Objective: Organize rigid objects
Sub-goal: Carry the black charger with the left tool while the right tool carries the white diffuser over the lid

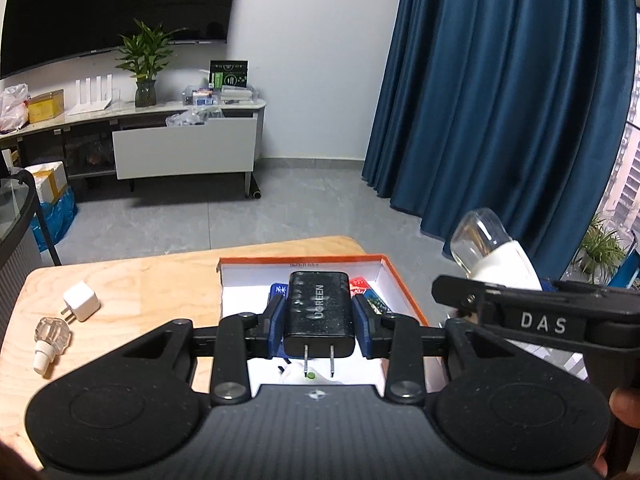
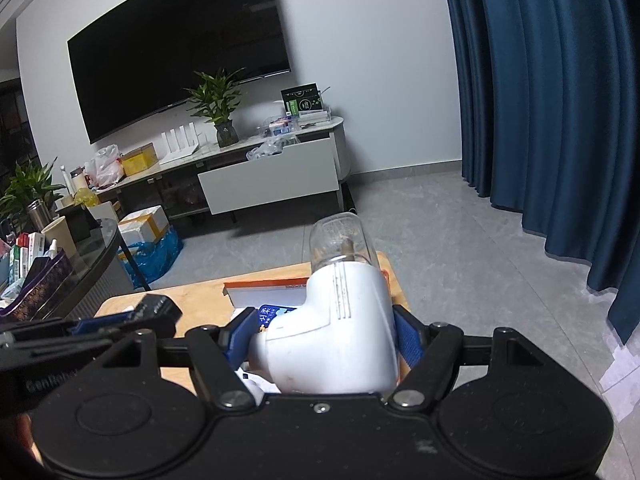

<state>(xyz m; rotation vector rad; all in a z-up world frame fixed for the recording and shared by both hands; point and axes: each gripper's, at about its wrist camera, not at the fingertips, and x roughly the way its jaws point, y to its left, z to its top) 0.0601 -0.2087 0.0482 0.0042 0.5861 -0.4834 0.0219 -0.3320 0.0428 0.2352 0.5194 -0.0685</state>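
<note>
My left gripper (image 1: 319,326) is shut on a black UGREEN charger (image 1: 319,312), prongs toward the camera, held over the orange-rimmed white box (image 1: 394,276) on the wooden table (image 1: 152,280). My right gripper (image 2: 326,338) is shut on a white plug-in device with a clear bottle (image 2: 336,312), held above the same box (image 2: 264,286); it shows at the right of the left wrist view (image 1: 492,256). The box holds blue and red card packs (image 1: 362,286). A small white charger (image 1: 81,302) and a clear glass bottle (image 1: 52,338) lie on the table's left.
A white item with a green dot (image 1: 308,376) lies in the box near its front. Beyond the table are grey floor, a TV console (image 1: 184,152) and blue curtains (image 1: 500,92). A glass side table with clutter (image 2: 52,256) stands at the left.
</note>
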